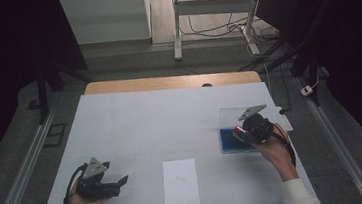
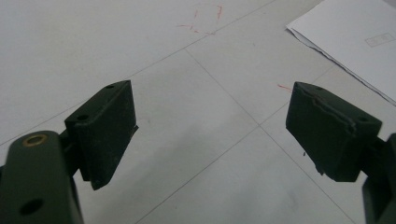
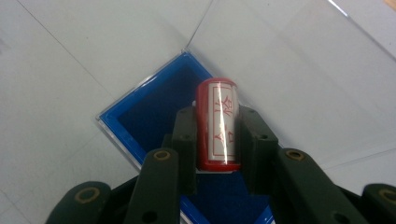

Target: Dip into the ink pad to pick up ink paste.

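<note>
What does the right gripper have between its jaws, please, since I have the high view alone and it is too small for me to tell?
Observer: The right gripper is shut on a red stamp, a small cylinder with a white label that carries red characters.
Operator: Thank you. What is the blue patch beneath it?
Observer: It is a blue ink pad in a clear case, and the clear lid lies open on the table beyond it.
Operator: And is the left gripper holding anything?
Observer: No. The left gripper is open, with bare table between its jaws, and the white sheet of paper lies past its right jaw.
</note>
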